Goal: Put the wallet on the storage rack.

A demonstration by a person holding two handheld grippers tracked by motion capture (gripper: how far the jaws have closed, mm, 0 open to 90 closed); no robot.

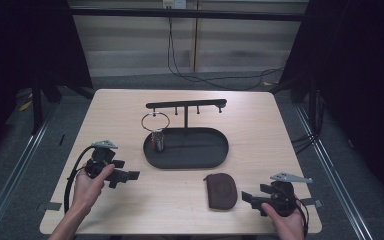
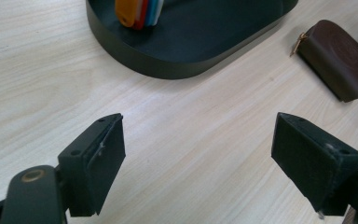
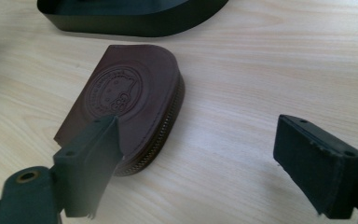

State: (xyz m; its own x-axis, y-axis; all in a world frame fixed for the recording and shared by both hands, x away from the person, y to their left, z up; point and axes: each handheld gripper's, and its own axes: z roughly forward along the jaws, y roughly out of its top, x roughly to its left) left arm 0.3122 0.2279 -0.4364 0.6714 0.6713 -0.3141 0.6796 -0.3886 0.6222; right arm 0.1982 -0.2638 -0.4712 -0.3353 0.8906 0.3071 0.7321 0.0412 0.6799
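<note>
Pouch (image 1: 220, 190) position is what my next move turns on: the brown leather coin pouch lies flat on the table (image 1: 260, 125), near its front edge, just left of my right gripper (image 1: 248, 198) and well apart from my left gripper (image 1: 130, 176). So the right hand is clearly the nearer of the 2.

From the right gripper view, the pouch (image 3: 130, 100) sits ahead and to the left of the gap between the jaws. The left jaw overlaps its near corner in the picture, though I cannot tell whether it touches the leather. Its long axis runs away from me and slants to the right, with the zipper edge facing into the open gap and the rounded end pointing toward the black oval tray (image 3: 135, 18). Both right jaws stand wide apart and hold nothing.

My left gripper (image 2: 198, 156) is likewise wide open and empty, hovering over bare wood, with the tray (image 2: 177, 60) ahead of it and the pouch (image 2: 338, 58) far off toward its upper right.

I judge that a small shift of the right gripper to its left would centre the pouch between the pads. A key ring (image 1: 155, 121) hangs from the stand (image 1: 186, 105) above the tray, with coloured tags below.
</note>
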